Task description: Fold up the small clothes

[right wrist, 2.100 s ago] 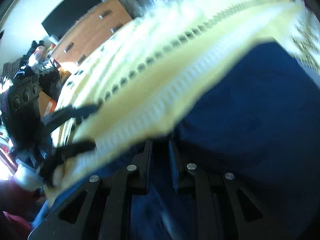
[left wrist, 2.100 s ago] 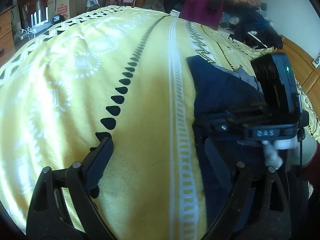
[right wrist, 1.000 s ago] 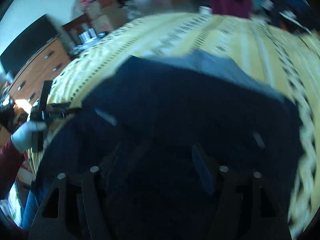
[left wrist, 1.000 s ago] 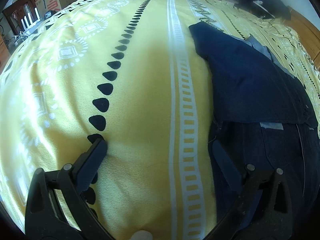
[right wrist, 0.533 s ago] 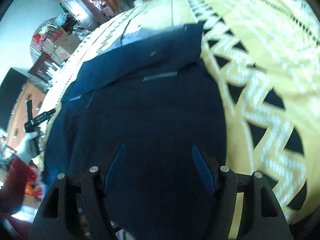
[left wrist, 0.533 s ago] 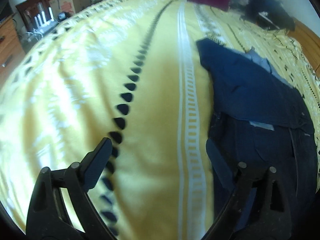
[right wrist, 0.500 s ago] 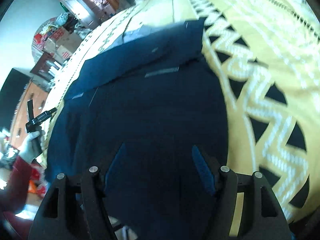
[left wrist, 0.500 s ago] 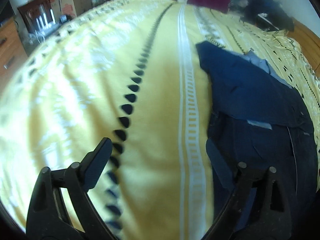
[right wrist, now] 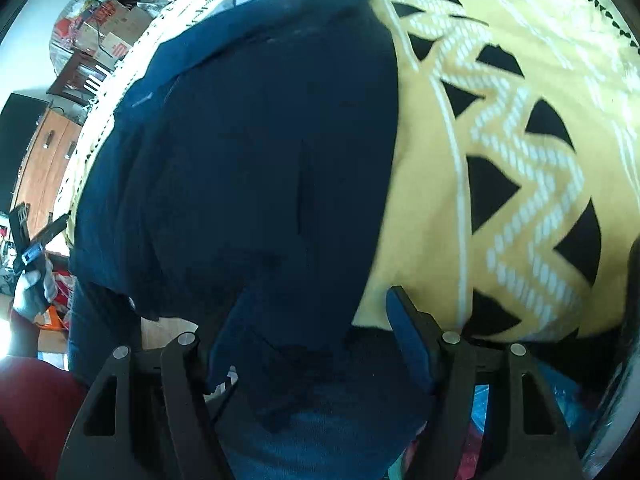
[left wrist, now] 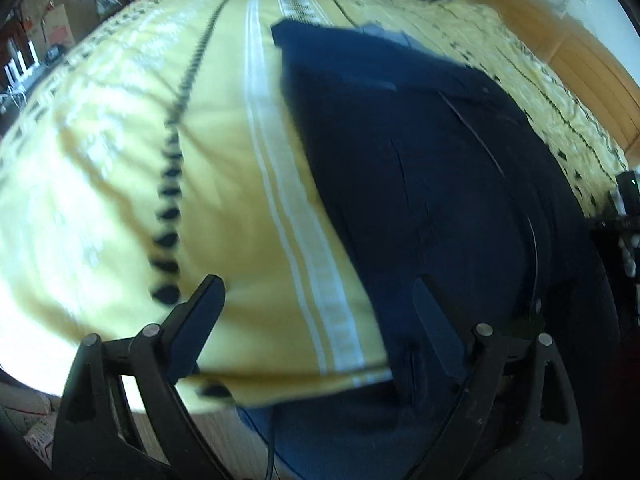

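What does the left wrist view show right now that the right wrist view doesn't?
Only the left wrist view shows the bedspread's line of black drops, its white stripe, the wooden headboard and the open left gripper, whose jaws have just been closing with only the garment's edge between them. Only the right wrist view shows the black-and-white zigzag border, the wooden cabinet, a gloved hand and the open right gripper over the hem. Both show the dark blue garment flat on the yellow bedspread, reaching its near edge.
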`<state>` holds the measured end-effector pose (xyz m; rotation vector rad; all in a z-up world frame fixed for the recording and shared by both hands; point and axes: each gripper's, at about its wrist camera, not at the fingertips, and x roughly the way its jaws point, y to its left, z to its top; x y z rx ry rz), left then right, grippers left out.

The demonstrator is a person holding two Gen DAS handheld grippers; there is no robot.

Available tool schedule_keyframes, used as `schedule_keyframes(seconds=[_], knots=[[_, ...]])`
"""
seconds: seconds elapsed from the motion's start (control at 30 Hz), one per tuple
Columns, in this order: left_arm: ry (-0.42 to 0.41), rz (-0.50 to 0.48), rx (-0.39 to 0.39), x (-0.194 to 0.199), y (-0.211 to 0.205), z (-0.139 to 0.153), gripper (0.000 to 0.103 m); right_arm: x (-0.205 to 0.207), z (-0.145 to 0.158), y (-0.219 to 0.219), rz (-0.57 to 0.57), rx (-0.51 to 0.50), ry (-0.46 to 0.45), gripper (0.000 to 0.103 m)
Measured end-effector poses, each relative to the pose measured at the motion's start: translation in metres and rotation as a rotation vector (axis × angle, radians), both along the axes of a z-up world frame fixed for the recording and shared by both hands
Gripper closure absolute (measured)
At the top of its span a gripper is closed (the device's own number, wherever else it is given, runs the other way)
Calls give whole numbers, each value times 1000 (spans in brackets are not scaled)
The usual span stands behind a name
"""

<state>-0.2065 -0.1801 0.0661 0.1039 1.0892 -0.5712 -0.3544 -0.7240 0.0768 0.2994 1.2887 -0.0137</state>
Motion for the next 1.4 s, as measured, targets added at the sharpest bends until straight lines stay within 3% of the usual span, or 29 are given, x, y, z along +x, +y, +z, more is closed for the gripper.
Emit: schedule_keyframes(seconds=[0.37, 0.43, 0.5, 0.63, 0.8, 0.97, 1.03, 1.1, 1.13, 1.17, 1.3, 1.4], knots=[[124, -104, -70, -26, -9, -11, 13, -5, -13, -1, -36, 102, 46, 21], [164, -141, -97, -29, -14, -13, 27, -7, -12, -1, -43, 114, 34, 21], [205, -158, -127, -29, -16, -15, 49, -11, -10, -4, -40, 131, 16, 25], [225, -123, -134, -24, -21, -24, 51, -9, -17, 3, -1, 127, 19, 34], [251, -152, -149, -29, -37, -30, 51, -2, -17, 13, 35, 87, 34, 35], [272, -159, -142, -29, -48, -36, 51, -4, -20, 7, -1, 125, 18, 37], [275, -158, -149, -29, -48, -35, 56, -5, -19, 6, 0, 123, 19, 38], [295, -151, -197, -26, -41, -34, 90, -5, -17, 9, 18, 112, 17, 56], [308, -139, -250, -24, -38, -30, 93, -6, -14, 11, 34, 116, 9, 81], [301, -128, -313, -23, -35, -22, 95, -6, -6, 15, 50, 112, -19, 94], [218, -103, -497, -13, -32, 28, 96, 0, 49, 23, 77, 180, -213, 99], [141, -107, -576, 12, -36, 65, 96, 24, 85, 13, 75, 217, -324, 99]])
